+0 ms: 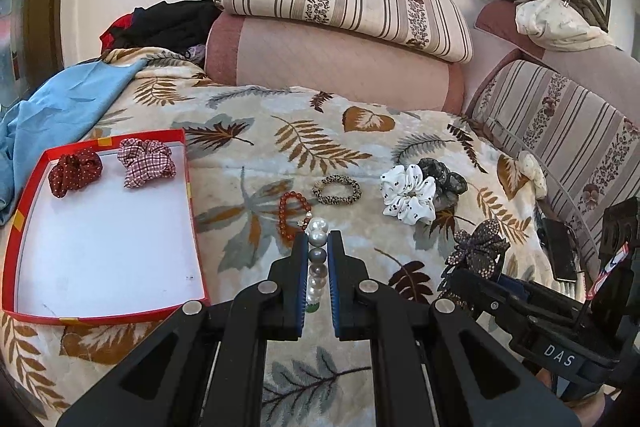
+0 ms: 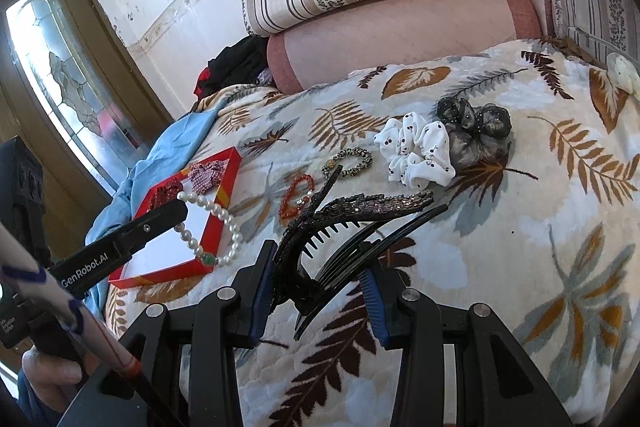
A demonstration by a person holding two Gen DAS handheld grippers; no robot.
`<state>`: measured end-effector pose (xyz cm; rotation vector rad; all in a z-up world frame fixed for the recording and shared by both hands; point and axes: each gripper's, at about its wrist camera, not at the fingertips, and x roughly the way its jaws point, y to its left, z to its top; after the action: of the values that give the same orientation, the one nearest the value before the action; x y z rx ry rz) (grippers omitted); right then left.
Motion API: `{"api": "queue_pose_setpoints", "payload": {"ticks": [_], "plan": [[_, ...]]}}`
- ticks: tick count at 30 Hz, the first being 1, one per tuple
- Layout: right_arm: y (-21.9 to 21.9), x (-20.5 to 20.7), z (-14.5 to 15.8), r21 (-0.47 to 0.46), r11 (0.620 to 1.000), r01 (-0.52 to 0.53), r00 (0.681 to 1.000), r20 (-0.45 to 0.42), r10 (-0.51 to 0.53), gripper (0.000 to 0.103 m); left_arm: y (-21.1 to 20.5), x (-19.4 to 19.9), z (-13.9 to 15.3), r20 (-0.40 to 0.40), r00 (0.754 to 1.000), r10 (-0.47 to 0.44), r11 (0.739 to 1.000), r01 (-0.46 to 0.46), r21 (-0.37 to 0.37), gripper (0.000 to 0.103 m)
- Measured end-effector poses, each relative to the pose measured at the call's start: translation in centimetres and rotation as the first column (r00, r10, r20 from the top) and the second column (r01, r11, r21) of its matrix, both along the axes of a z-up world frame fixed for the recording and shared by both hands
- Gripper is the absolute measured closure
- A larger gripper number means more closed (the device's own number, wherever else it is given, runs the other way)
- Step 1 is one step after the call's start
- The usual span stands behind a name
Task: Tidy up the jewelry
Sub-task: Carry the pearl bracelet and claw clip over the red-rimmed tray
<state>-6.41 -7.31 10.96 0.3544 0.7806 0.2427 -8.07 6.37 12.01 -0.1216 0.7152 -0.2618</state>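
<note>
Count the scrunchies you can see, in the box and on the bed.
4. Two lie in the red box: a dark red dotted scrunchie and a plaid scrunchie. On the blanket, a white scrunchie touches a grey scrunchie. More may be hidden.

Leaf-print bed blanket (image 1: 280, 131) under red box (image 1: 192, 211), scrunchies (image 1: 408, 201), amber bracelet (image 1: 290, 217), pillows (image 1: 336, 67).

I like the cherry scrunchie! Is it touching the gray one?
Touching. The right wrist view shows the white cherry scrunchie pressed against the gray scrunchie, no blanket showing between them.
</note>
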Motion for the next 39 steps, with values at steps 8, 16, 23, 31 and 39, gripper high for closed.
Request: {"api": "queue_pose_setpoints", "payload": {"ticks": [8, 16, 23, 31, 39], "plan": [[1.2, -0.2, 0.5, -0.019, 1.000, -0.023, 1.000, 0.000, 0.023, 0.059, 1.3, -0.3, 0.2, 0.003, 1.000, 0.017, 1.000, -0.017, -0.021, 0.094], [2.6, -0.3, 0.8, -0.037, 0.998, -0.046, 0.999, -0.003, 0.046, 0.059, 2.8, -0.4, 0.3, 0.006, 0.999, 0.043, 0.998, -0.043, -0.047, 0.094], [3.3, -0.4, 0.9, -0.052, 0.997, -0.055, 0.998, -0.011, 0.054, 0.059, 4.2, -0.5, 0.3, 0.008, 0.998, 0.066, 0.995, -0.065, -0.069, 0.094], [4.2, -0.3, 1.0, -0.075, 0.995, -0.071, 0.997, -0.015, 0.070, 0.059, 6.0, -0.4, 0.5, 0.013, 0.995, 0.099, 0.990, -0.097, -0.099, 0.094], [5.4, -0.1, 1.1, -0.097, 0.991, -0.095, 0.995, -0.020, 0.093, 0.059, 7.8, -0.3, 0.7, 0.014, 0.991, 0.132, 0.983, -0.129, -0.128, 0.094]]}}
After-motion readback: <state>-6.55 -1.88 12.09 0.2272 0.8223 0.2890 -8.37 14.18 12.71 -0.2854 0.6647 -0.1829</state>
